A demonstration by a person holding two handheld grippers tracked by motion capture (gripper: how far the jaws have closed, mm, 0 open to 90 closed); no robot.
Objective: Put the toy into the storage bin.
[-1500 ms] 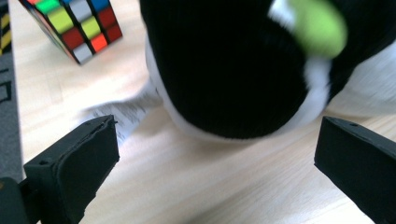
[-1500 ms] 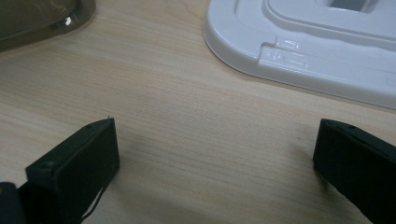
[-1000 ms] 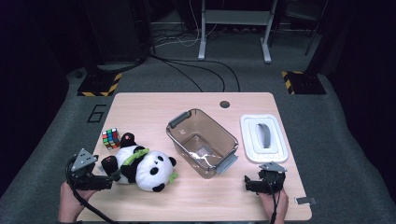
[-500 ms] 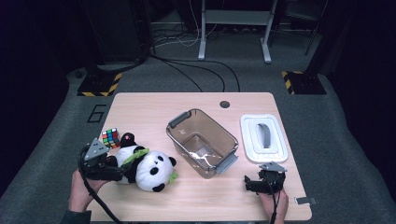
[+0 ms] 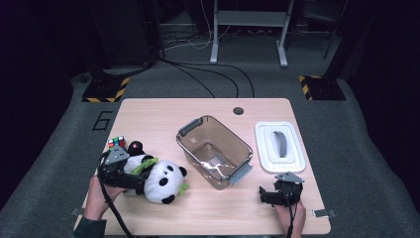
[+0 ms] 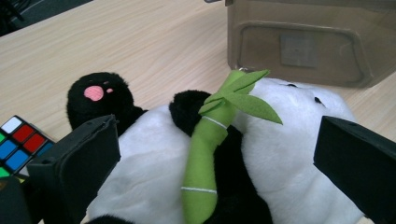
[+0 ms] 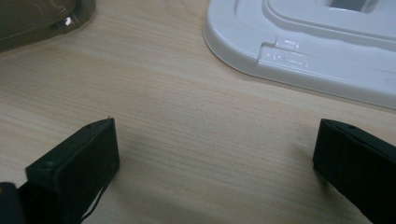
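The left gripper (image 5: 130, 174) sits at the table's (image 5: 163, 111) 8 o'clock corner, jaws spread wide on either side of the panda (image 5: 157, 177), which lies on its side on the wood. In the left gripper view, the panda (image 6: 219, 177) lies between the two black jaws with gaps on both sides, so nothing is clamped; a green felt bamboo (image 6: 212, 140) runs up across its belly toward 12 o'clock. A colour cube (image 5: 117, 143) lies just beside the panda at its 11 o'clock, seen again at the 8 o'clock edge of the left gripper view (image 6: 18, 142).

The clear bin (image 5: 214, 150) stands mid-table, at 2 o'clock from the panda and close to it. A white lid (image 5: 280, 146) lies flat at the bin's 3 o'clock.

The right gripper (image 5: 270, 194) rests near the table's 5 o'clock edge, just below the lid. Its jaws stand wide apart over bare wood, holding nothing, with the lid (image 7: 303, 42) ahead at 1 o'clock.
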